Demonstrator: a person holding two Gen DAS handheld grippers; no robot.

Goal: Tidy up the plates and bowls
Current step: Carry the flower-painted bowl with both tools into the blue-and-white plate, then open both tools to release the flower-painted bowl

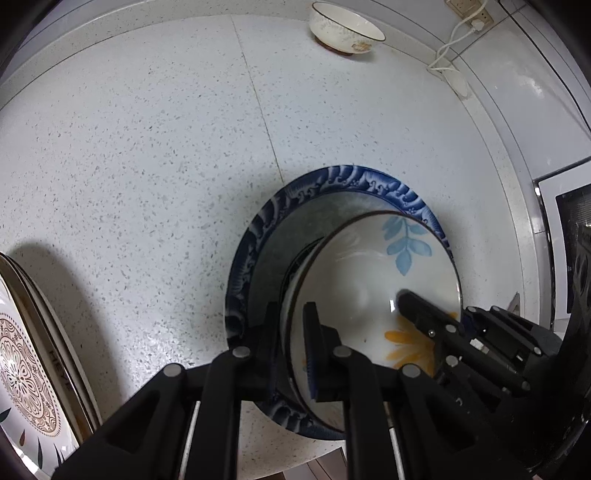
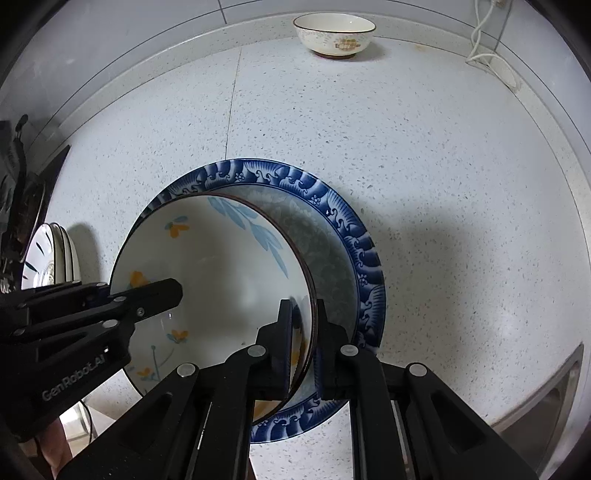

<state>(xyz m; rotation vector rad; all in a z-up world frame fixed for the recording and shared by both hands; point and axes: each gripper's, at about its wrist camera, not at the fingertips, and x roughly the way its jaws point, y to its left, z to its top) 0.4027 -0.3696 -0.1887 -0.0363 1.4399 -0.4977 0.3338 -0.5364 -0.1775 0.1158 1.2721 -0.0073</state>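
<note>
Left wrist view: left gripper (image 1: 291,343) is clamping the near-left rim of the floral bowl (image 1: 373,273); right gripper (image 2: 301,339) is pinching the opposite rim. Bowl is sitting tilted over the blue-rimmed plate (image 2: 354,229) on the speckled counter (image 2: 443,166). Small bowl (image 2: 334,35) is sitting well apart by the back wall.

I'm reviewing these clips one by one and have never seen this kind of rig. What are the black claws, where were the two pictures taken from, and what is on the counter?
There is no robot arm: a person holds a two-finger gripper in each hand, and each carries a fisheye camera looking along its fingers. One picture comes from the left gripper, the other from the right gripper. Both are shut on opposite sides of the rim of a flowered bowl, held over a blue-rimmed plate on the speckled countertop. A small cream bowl stands by the back wall. More plates stand on edge at the left.
</note>
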